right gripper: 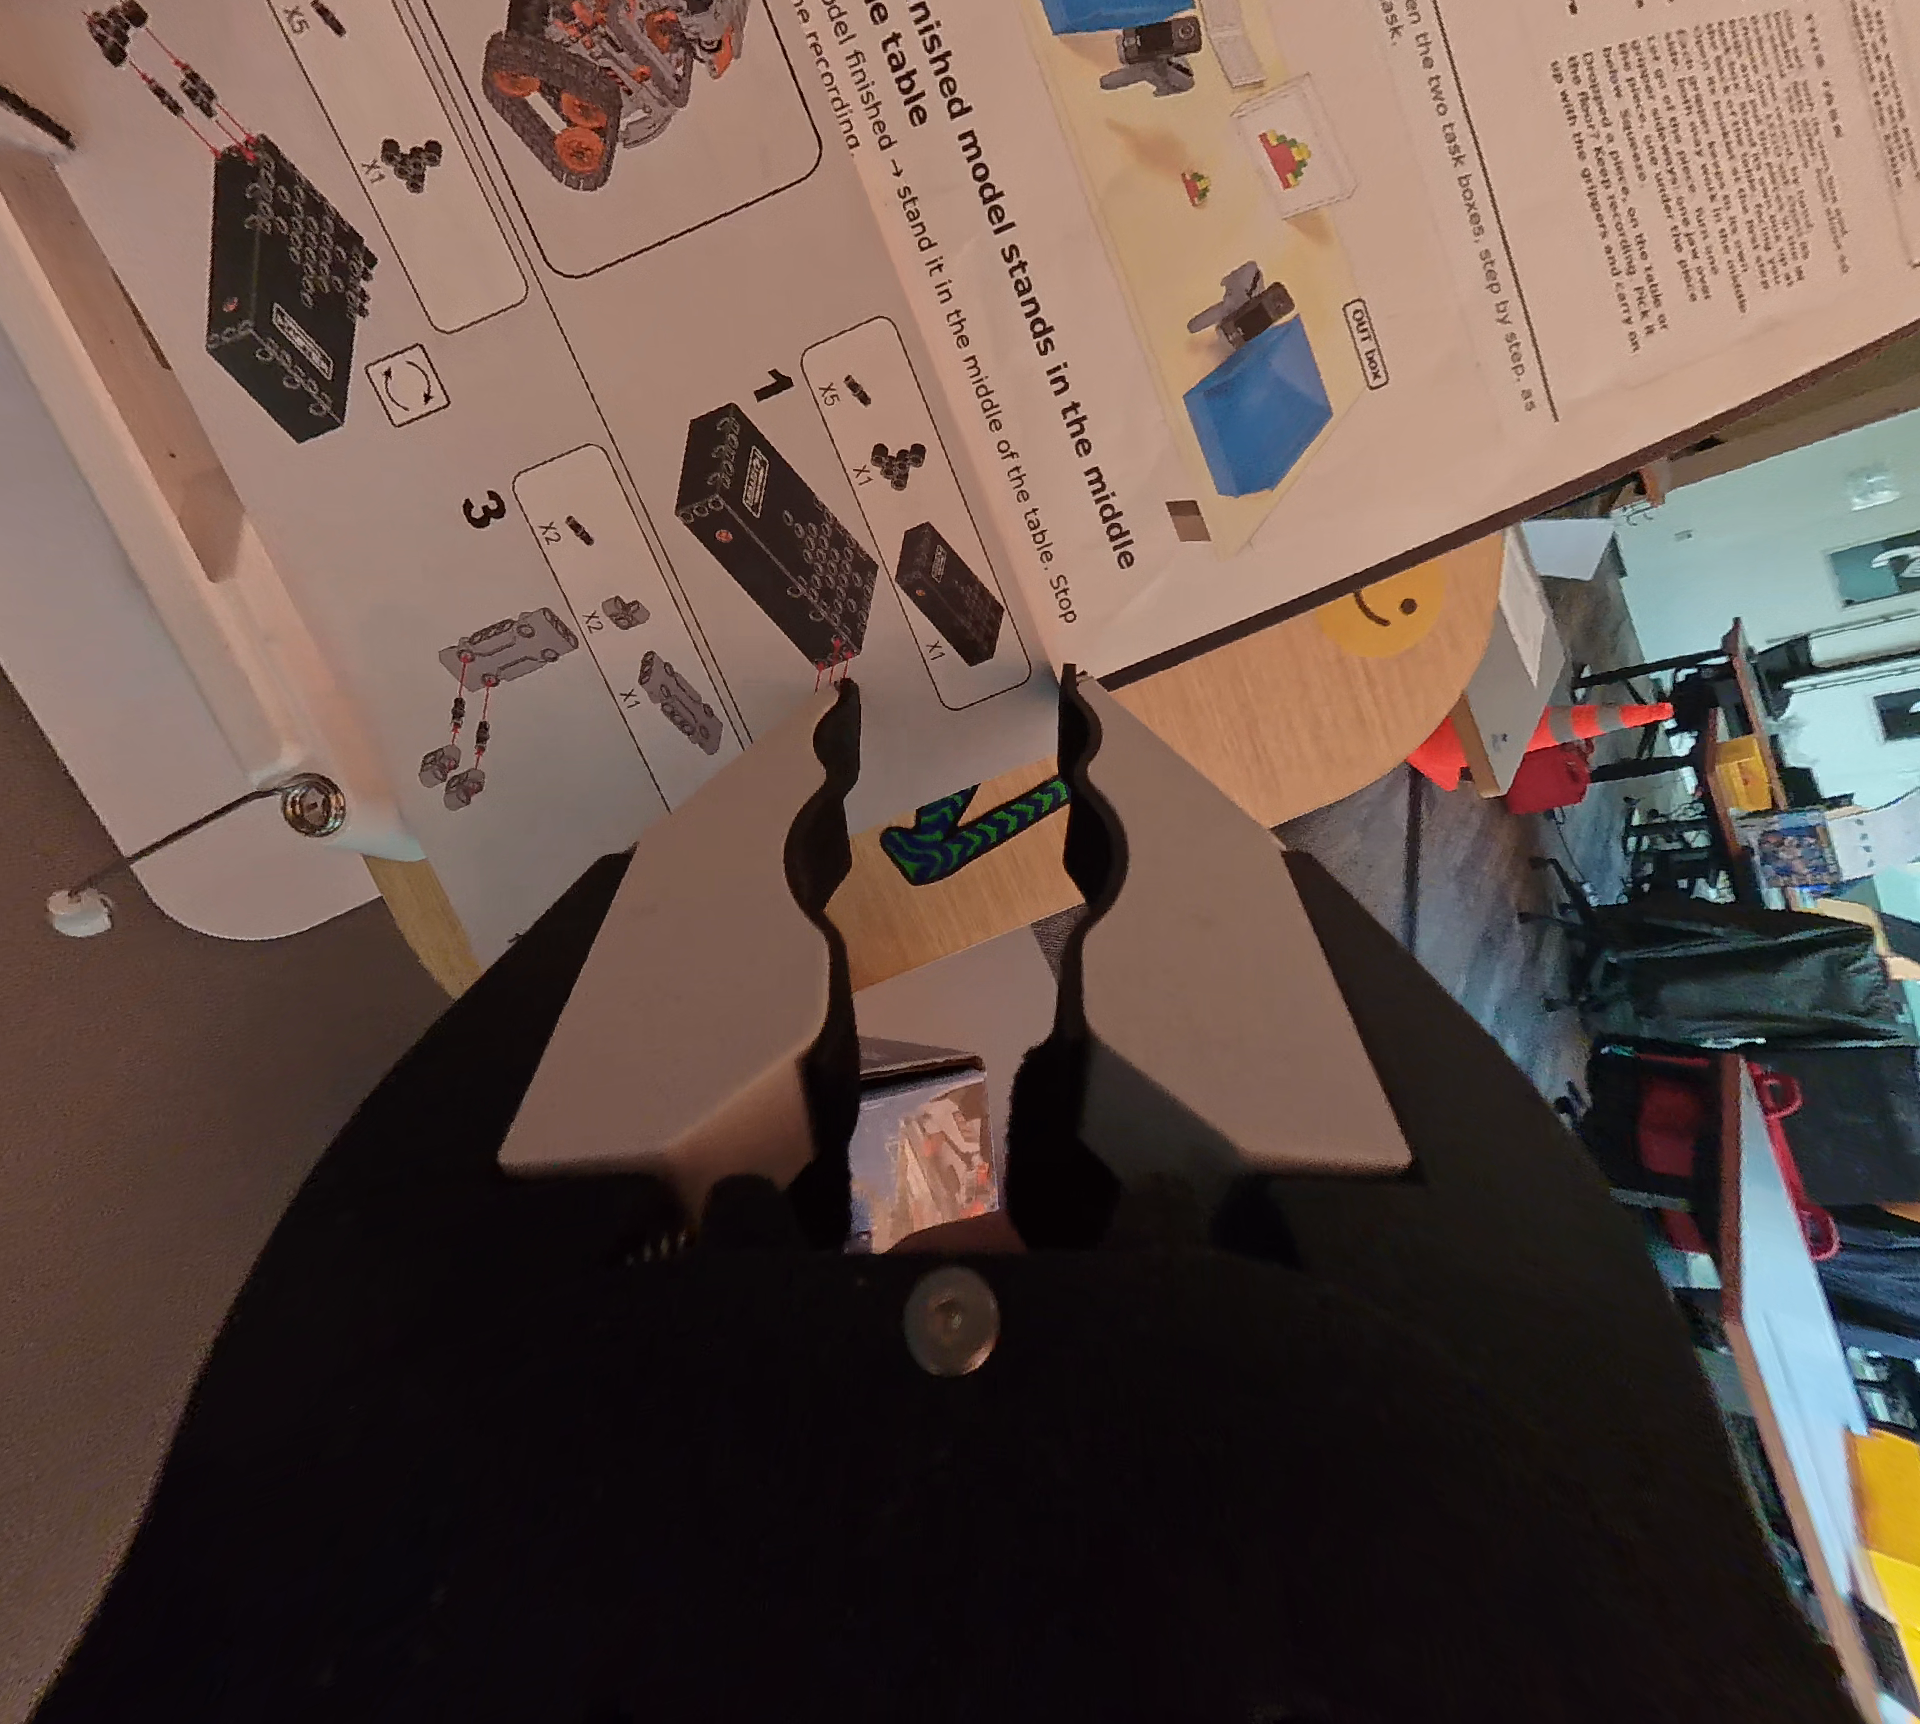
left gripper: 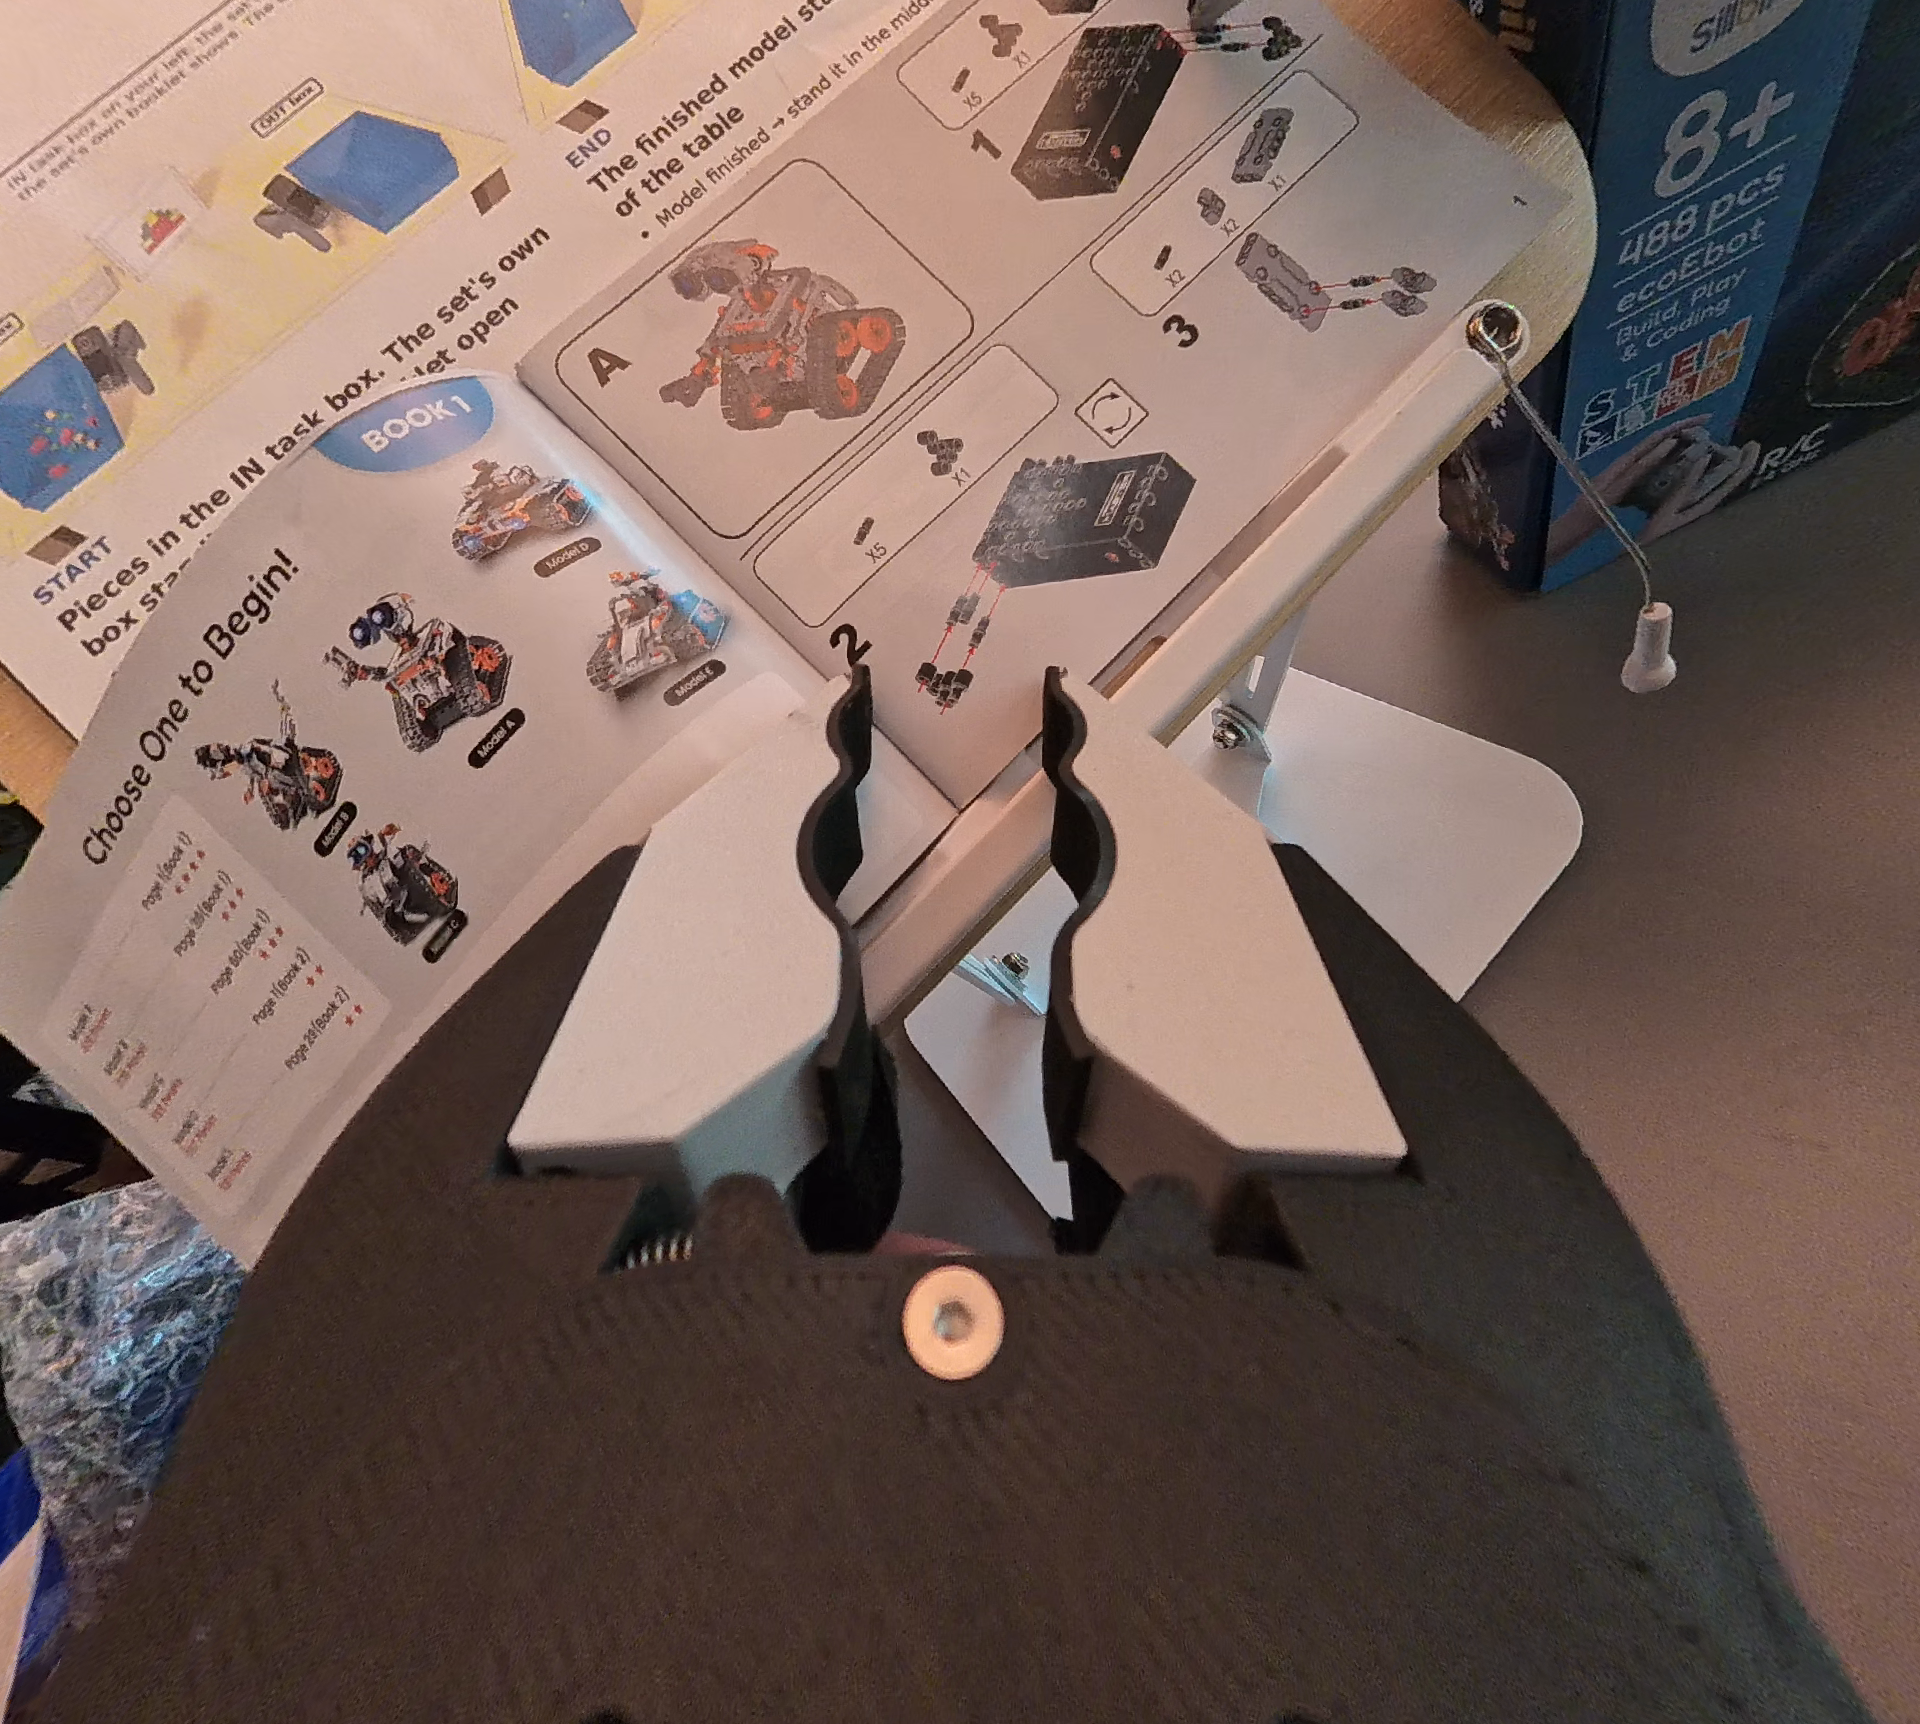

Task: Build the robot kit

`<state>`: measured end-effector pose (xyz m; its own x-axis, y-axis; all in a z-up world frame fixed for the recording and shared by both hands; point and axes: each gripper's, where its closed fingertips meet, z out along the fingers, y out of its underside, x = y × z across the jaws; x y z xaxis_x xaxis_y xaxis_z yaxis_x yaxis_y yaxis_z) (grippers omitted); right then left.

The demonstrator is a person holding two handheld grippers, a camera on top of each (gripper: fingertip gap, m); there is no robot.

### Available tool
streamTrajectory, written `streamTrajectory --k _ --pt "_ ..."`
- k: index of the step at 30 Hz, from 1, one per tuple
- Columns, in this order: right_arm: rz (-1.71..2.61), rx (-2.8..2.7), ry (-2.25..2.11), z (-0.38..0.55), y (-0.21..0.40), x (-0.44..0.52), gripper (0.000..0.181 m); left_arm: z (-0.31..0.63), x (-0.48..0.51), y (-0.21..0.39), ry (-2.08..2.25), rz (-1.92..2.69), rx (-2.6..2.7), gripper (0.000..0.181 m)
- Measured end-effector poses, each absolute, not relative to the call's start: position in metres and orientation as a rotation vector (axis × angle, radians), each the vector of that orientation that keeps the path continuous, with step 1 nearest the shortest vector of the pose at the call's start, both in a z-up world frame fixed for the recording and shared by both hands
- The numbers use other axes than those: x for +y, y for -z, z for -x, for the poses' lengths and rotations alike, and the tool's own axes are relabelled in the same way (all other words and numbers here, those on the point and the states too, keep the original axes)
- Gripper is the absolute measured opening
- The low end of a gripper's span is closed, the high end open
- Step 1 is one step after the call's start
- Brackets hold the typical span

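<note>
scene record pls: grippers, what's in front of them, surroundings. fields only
left gripper: open, empty, over the stand's lower edge
right gripper: open, empty, at the booklet's far corner
booklet: open on a white stand
sheet: printed, behind the booklet
box: blue, upright beside the stand
table: wooden, stickers on it

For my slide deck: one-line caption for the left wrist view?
Open left tool empty above an open instruction booklet on a white stand.

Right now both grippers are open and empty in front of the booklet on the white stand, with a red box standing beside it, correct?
Nearly. The box beside the white stand is blue, as the left wrist view shows. Left gripper and right gripper are open and empty before the booklet.
</note>
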<state>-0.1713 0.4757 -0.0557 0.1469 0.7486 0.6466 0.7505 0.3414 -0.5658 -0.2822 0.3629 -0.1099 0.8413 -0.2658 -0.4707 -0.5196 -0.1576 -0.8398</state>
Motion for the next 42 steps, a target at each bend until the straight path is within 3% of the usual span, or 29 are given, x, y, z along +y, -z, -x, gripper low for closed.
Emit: streamTrajectory --k 3,8,13,25,37,42 --pt "1.447 -1.554 -0.042 0.169 0.055 0.479 0.034 0.282 0.363 0.110 -0.255 1.749 0.611 0.030" --pt "1.412 -1.523 -0.004 0.164 0.045 0.486 0.008 0.281 0.363 0.110 -0.258 1.751 0.622 0.031" --pt "1.389 -1.518 -0.009 0.163 0.041 0.486 0.000 0.278 0.364 0.110 -0.266 1.758 0.637 0.031" --pt "1.368 -1.520 -0.144 0.163 0.030 0.467 0.000 0.262 0.366 0.101 -0.301 1.743 0.699 0.037" --pt "1.503 -1.451 -0.771 0.176 0.008 0.412 0.000 0.178 0.401 0.052 0.062 1.658 0.580 0.044" --pt "1.512 -1.453 -0.581 0.169 0.016 0.425 0.000 0.166 0.419 0.059 0.079 1.697 0.532 0.052"
